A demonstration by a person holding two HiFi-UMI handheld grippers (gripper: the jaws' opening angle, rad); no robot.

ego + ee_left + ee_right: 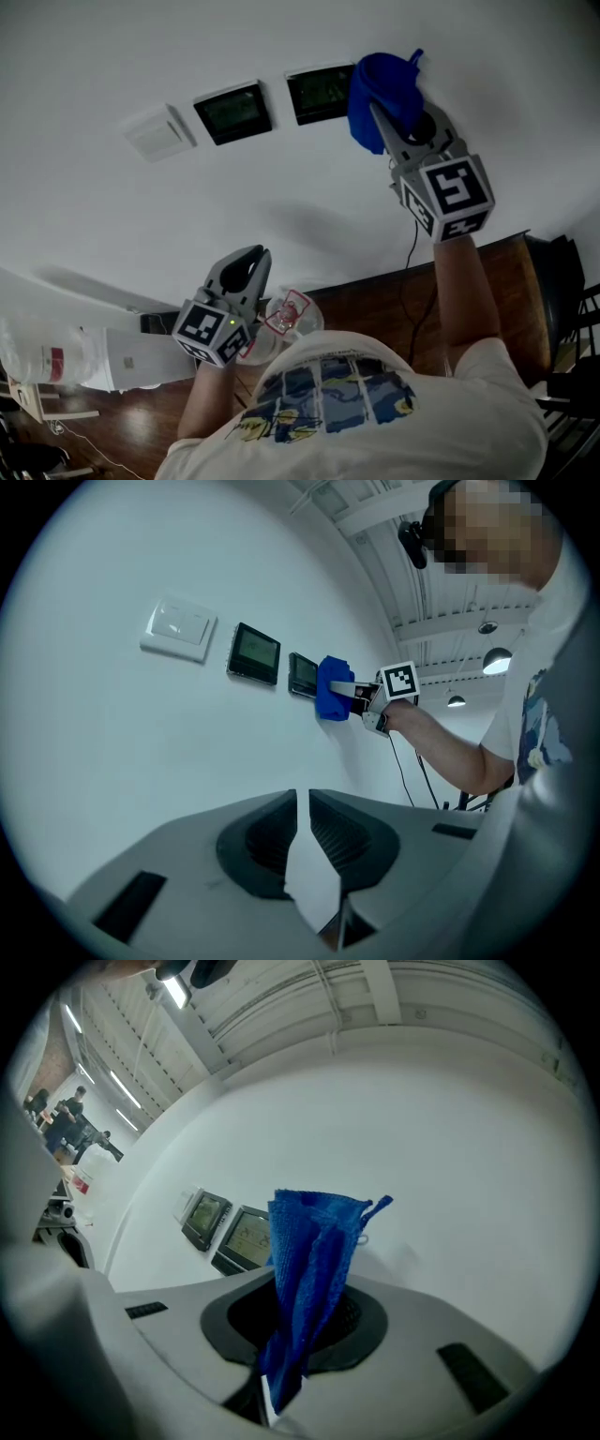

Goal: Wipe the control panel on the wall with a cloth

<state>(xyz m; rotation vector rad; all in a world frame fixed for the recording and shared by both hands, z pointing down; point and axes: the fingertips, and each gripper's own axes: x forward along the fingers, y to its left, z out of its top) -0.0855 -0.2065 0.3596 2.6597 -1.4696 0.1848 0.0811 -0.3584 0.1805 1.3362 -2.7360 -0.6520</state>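
Observation:
Two dark control panels hang side by side on the white wall, also seen in the left gripper view and the right gripper view. My right gripper is raised to the wall and shut on a blue cloth. The cloth rests against the right edge of the right panel. My left gripper is held low, away from the wall, its jaws shut with nothing between them.
A white light switch sits left of the panels. A black cable runs down the wall under my right arm. A dark wooden floor lies below, with a white box at the left.

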